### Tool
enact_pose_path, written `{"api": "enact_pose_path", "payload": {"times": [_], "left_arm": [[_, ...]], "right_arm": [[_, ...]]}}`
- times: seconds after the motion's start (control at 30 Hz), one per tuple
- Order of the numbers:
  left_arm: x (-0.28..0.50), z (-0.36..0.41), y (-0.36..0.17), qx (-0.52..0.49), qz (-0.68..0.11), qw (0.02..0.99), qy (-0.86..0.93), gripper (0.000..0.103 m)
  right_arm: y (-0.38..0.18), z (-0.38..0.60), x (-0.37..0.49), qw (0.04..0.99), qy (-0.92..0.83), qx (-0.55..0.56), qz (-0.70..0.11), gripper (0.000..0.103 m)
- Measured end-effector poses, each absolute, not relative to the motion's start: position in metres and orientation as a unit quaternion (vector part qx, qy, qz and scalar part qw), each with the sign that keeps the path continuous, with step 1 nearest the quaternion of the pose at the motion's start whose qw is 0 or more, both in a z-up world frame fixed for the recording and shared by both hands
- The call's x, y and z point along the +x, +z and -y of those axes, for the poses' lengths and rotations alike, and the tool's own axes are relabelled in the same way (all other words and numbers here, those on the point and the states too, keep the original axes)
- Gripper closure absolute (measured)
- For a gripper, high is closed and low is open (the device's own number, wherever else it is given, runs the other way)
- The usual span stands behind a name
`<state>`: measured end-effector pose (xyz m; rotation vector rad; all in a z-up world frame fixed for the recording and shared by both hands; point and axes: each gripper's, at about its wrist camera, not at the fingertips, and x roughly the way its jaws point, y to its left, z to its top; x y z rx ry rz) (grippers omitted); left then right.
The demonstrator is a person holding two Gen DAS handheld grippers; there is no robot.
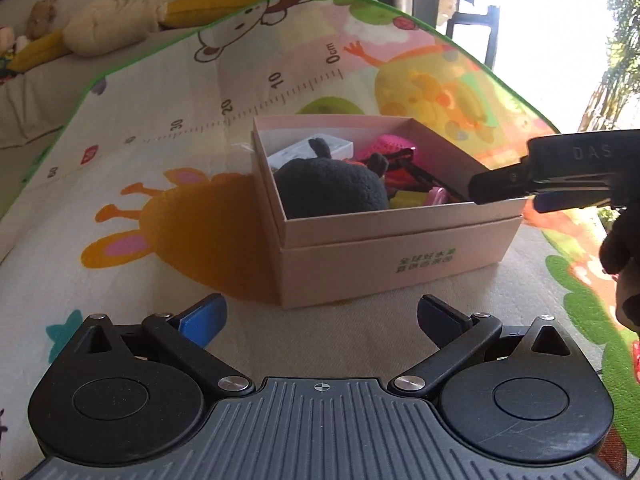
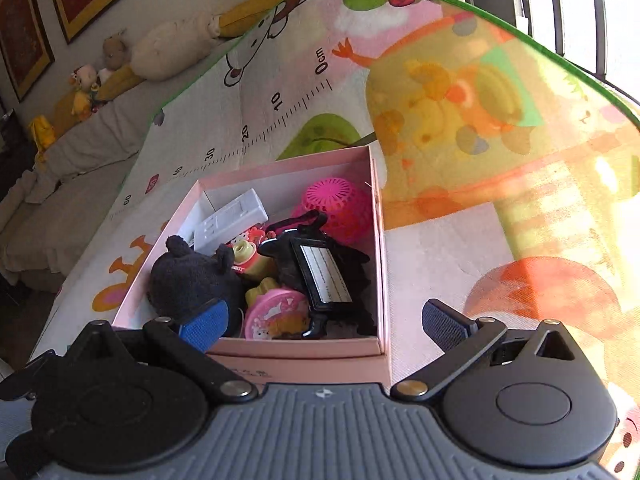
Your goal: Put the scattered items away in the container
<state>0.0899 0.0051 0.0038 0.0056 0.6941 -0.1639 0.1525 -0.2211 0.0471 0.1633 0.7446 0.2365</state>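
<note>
A pink cardboard box (image 1: pixel 384 254) (image 2: pixel 382 248) stands on the cartoon play mat. In it lie a black plush toy (image 1: pixel 332 188) (image 2: pixel 188 280), a white plastic piece (image 2: pixel 232 220), a pink mesh ball (image 2: pixel 336 204), a black luggage tag (image 2: pixel 324 276), a round pink case (image 2: pixel 276 312) and small yellow and red toys (image 2: pixel 248 256). My left gripper (image 1: pixel 322 320) is open and empty, low on the mat in front of the box. My right gripper (image 2: pixel 324 322) is open and empty over the box's near right corner; it shows in the left wrist view (image 1: pixel 500 186).
The play mat (image 1: pixel 160 208) (image 2: pixel 480 152) has a green border and a printed ruler. A sofa with plush toys and yellow cushions (image 1: pixel 100 28) (image 2: pixel 120 64) lies beyond its far left edge. A bright window (image 1: pixel 560 20) is at the far right.
</note>
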Motion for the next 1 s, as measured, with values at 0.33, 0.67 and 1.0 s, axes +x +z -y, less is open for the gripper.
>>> {"api": "enact_pose_path", "payload": {"times": [0.33, 0.67, 1.0], "left_arm": [[0.073, 0.01, -0.014, 0.016, -0.338, 0.941, -0.021, 0.0], [0.087, 0.008, -0.016, 0.015, -0.341, 0.94, -0.023, 0.0], [0.087, 0.01, -0.015, 0.017, -0.342, 0.939, -0.022, 0.0]], "right_arm": [[-0.004, 0.212, 0.064, 0.929, 0.075, -0.014, -0.363, 0.0], [-0.014, 0.208, 0.09, 0.939, 0.051, -0.015, -0.341, 0.0], [-0.014, 0.202, 0.09, 0.94, 0.047, -0.013, -0.337, 0.0]]}}
